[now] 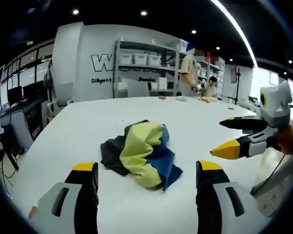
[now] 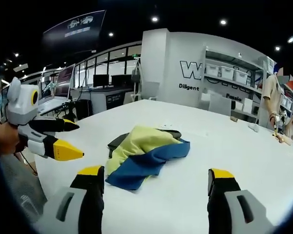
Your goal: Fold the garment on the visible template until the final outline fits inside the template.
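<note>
A crumpled garment [image 1: 140, 153] in pale yellow, blue and black lies bunched on the white table [image 1: 88, 122]. My left gripper [image 1: 147, 170] is open, its yellow-tipped jaws just short of the cloth on either side. The right gripper [image 1: 225, 137] comes in from the right, open, above the table and apart from the garment. In the right gripper view the same garment [image 2: 145, 155] lies ahead of my open right gripper [image 2: 156, 175]. The left gripper [image 2: 71, 140] shows at the left, jaws parted and empty. No template outline is visible on the table.
Shelving with white bins [image 1: 141, 63] stands behind the table against a lettered wall. Two people [image 1: 191, 73] work at the table's far end, where small items lie. Desks with monitors [image 2: 100, 83] line the room's other side. The table edge [image 1: 24, 161] curves close on the left.
</note>
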`<action>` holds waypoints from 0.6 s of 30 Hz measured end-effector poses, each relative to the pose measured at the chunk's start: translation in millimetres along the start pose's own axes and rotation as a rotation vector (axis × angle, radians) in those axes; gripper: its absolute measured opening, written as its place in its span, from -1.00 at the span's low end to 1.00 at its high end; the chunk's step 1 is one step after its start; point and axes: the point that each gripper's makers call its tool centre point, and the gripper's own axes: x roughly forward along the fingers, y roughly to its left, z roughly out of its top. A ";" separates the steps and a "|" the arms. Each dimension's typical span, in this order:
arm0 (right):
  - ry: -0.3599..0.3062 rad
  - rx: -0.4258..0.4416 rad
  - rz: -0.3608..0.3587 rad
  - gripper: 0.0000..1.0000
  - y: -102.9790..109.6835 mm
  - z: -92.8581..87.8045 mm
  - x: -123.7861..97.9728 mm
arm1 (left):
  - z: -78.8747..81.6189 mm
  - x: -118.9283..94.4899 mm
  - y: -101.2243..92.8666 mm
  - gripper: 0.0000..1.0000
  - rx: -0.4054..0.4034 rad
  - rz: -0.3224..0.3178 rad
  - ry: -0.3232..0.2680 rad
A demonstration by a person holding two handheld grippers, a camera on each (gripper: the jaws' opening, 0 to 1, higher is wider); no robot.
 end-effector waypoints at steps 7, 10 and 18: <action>-0.003 0.005 -0.014 0.77 -10.6 6.2 13.4 | 10.4 16.4 6.6 0.53 0.011 0.002 -0.007; -0.008 0.005 -0.018 0.77 -14.7 10.7 20.0 | 17.2 26.2 12.4 0.52 0.013 0.007 -0.011; -0.014 0.016 -0.035 0.75 -26.6 20.2 39.4 | 26.9 47.2 25.1 0.50 0.025 0.021 -0.010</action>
